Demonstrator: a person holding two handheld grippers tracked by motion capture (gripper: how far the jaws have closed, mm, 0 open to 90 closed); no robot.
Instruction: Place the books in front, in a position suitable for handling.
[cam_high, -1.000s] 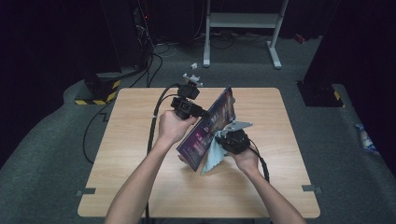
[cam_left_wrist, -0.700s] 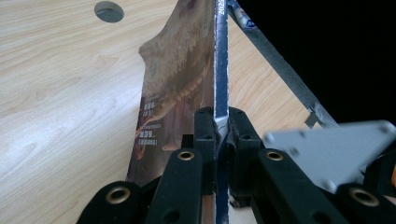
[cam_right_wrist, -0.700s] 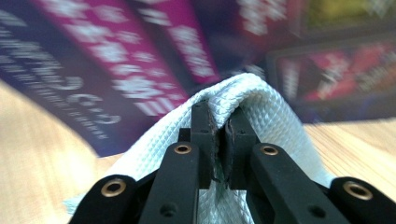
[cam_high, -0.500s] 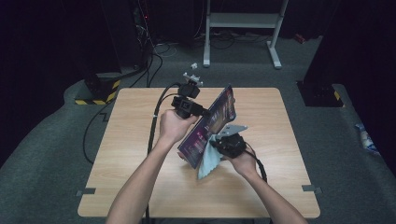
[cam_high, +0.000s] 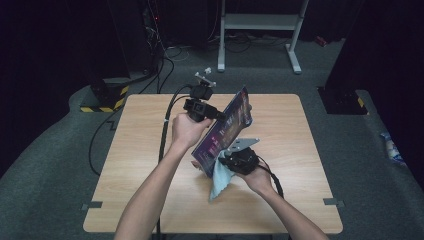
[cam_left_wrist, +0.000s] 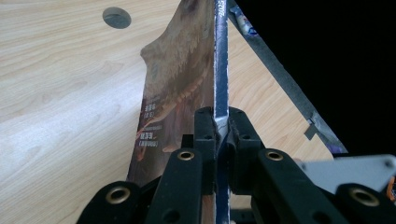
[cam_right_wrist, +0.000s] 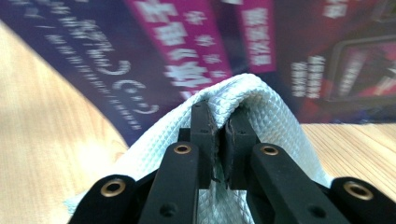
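A thin book (cam_high: 223, 132) with a dark purple and magenta cover stands tilted on the table, its lower corner near the wood. My left gripper (cam_high: 210, 114) is shut on its upper edge; in the left gripper view the jaws pinch the book's edge (cam_left_wrist: 220, 70) seen end-on, at my left gripper (cam_left_wrist: 219, 122). A pale blue cloth (cam_high: 218, 179) hangs from my right gripper (cam_high: 231, 159), which is shut on it. The cloth (cam_right_wrist: 252, 100) is folded over my right gripper (cam_right_wrist: 219, 122) and sits close against the book's cover (cam_right_wrist: 201, 51).
The wooden table (cam_high: 145, 165) has bare wood to the left and right of the hands. A round cable hole (cam_left_wrist: 116, 17) lies in the tabletop. A white metal stand (cam_high: 260, 22) and cables are on the floor behind the table.
My right gripper with the cloth has slid down and toward the book's lower end. The left gripper and the book have stayed nearly still.
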